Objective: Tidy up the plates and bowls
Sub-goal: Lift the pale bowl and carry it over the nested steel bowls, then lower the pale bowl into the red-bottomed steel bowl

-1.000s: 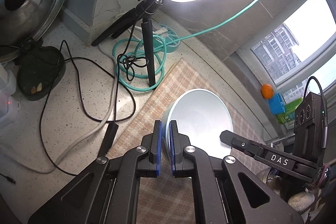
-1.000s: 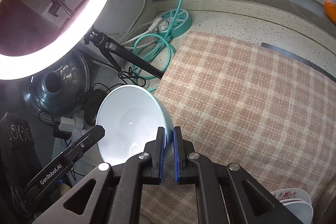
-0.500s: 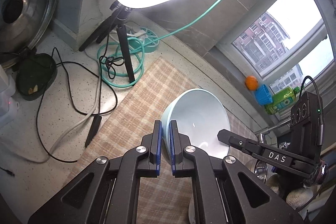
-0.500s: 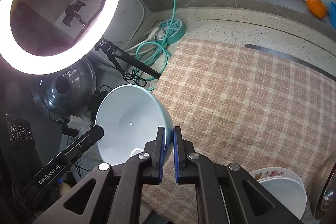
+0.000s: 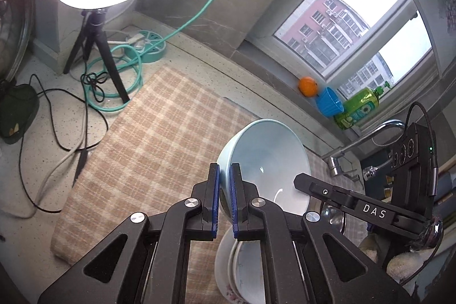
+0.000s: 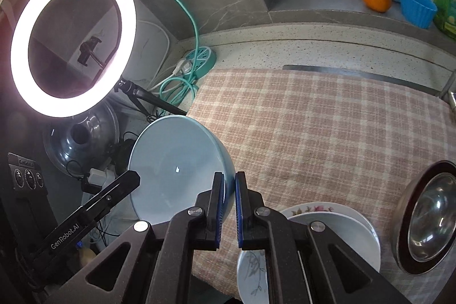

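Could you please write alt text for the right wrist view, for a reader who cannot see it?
The right gripper clamps the rim of a pale blue bowl above a checked mat; stacked plates and a steel bowl lie lower right.

Pale blue bowl [image 5: 265, 161] tilted on edge, lifted above checked mat, rim pinched on both sides. White floral plates [image 6: 327, 230] stacked below, near steel bowl [image 6: 427, 221].
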A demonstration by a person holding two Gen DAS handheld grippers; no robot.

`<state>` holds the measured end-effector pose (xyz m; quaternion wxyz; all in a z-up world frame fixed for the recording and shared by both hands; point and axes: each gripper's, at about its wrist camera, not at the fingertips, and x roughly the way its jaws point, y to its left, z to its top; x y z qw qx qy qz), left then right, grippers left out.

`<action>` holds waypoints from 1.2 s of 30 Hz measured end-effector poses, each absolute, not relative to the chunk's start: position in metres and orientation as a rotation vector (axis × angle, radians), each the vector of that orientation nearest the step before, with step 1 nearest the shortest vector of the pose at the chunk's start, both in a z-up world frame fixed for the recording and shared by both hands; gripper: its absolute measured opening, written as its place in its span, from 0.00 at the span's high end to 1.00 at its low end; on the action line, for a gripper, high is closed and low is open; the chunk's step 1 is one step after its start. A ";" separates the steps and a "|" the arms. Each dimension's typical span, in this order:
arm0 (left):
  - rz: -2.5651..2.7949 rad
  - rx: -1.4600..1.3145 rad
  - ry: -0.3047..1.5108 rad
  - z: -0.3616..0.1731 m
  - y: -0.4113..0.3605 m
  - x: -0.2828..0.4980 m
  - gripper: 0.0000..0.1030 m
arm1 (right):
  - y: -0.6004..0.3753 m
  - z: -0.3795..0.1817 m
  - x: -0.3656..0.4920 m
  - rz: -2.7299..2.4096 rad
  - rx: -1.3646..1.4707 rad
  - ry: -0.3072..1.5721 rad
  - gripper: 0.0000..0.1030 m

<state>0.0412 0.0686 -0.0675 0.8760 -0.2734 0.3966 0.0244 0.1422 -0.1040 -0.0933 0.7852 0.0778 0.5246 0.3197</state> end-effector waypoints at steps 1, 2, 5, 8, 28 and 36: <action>0.039 -0.567 0.830 -0.067 0.064 0.043 0.95 | -0.111 -0.093 0.142 0.681 0.175 1.130 0.93; 0.026 -0.562 0.834 -0.067 0.058 0.045 0.95 | -0.119 -0.093 0.142 0.670 0.183 1.128 0.93; -0.010 -0.545 0.845 -0.067 0.040 0.051 0.95 | -0.141 -0.094 0.142 0.639 0.201 1.122 0.93; -0.045 -0.533 0.858 -0.068 0.023 0.059 0.95 | -0.163 -0.096 0.142 0.607 0.224 1.121 0.93; -0.224 -0.413 0.949 -0.078 -0.087 0.109 0.95 | -0.285 -0.110 0.144 0.406 0.327 1.113 0.93; -0.285 -0.384 1.001 -0.089 -0.123 0.126 0.95 | -0.321 -0.119 0.146 0.333 0.352 1.119 0.93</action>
